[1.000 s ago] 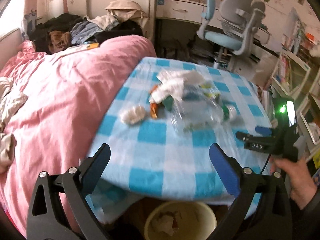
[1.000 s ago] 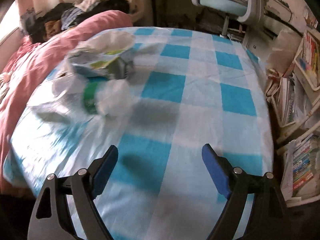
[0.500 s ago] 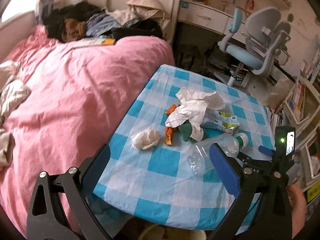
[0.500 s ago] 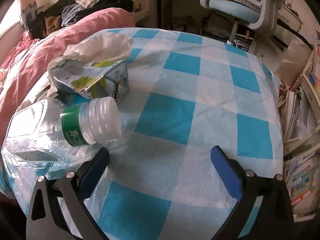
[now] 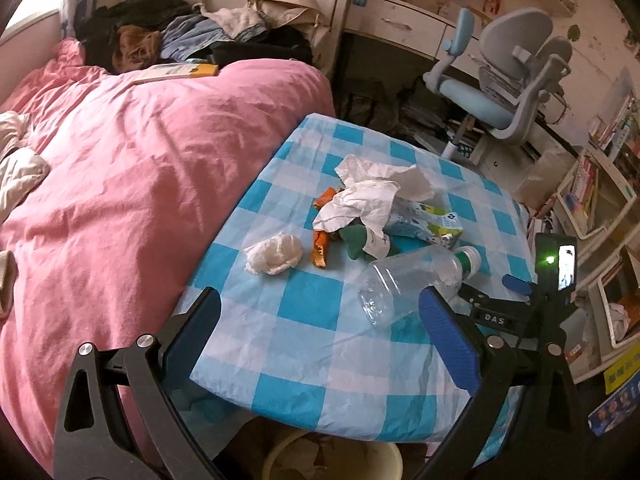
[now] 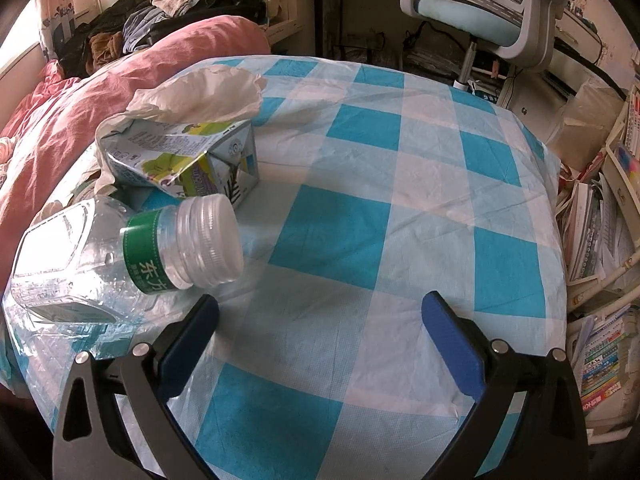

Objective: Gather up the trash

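Both grippers are tilting down toward a table (image 5: 304, 344) covered in a blue-and-white checked cloth. The left gripper (image 5: 320, 320) is hanging over the near edge with its fingers spread wide and nothing between them. The right gripper (image 6: 320, 328) is hovering low near the right edge, its jaws also standing fully apart over bare cloth; in the left view it is showing as a black frame (image 5: 520, 312) with a lit green lamp and the letters "DAS" on a small tag.

The trash is lying in a cluster toward the middle and right of the tabletop. A clear plastic bottle (image 6: 120, 256) is resting on its side just ahead of the right gripper's left finger, not touching it, its capped neck pointing toward the right edge; its green band is carrying Chinese characters. Just behind it a crushed drink carton (image 6: 180, 160) is lying, its small print too fine to read, with crumpled white paper (image 5: 372, 196) draped over it. An orange wrapper (image 5: 320, 248) and a tissue wad (image 5: 274, 254) are sitting nearer the left edge.

The near and right portions of the cloth are lying open. A pink duvet (image 5: 120, 184) is pressing against the left edge. A bin (image 5: 332, 460) is standing below the near edge.
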`<state>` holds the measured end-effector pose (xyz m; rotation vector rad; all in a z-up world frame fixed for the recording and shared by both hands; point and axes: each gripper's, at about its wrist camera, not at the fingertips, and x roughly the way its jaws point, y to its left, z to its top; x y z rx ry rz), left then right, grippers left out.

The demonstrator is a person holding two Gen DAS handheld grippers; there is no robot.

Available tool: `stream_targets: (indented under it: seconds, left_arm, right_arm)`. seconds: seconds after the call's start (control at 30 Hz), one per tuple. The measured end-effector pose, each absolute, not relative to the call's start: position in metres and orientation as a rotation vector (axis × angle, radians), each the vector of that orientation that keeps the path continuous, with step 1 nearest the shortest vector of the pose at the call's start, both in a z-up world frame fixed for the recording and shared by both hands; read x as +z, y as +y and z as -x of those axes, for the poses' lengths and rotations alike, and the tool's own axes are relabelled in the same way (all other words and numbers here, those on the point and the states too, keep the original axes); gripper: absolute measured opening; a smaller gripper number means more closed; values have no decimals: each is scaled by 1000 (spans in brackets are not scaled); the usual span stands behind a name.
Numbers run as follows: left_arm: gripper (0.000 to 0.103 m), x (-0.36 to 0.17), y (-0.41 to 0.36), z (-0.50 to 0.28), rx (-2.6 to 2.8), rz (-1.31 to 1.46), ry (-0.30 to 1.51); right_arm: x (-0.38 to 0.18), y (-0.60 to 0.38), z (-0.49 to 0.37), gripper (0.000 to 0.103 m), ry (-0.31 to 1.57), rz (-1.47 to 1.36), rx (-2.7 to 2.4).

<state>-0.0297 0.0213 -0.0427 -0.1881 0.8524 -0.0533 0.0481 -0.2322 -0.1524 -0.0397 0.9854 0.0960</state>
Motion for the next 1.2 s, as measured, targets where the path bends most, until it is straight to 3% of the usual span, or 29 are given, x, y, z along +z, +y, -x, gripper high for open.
stream_targets:
  seconds: [1.2]
  left_arm:
    - [96, -36, 16, 27, -89, 184, 846]
  right_arm:
    - [-154, -233, -49, 97, 983, 38, 96]
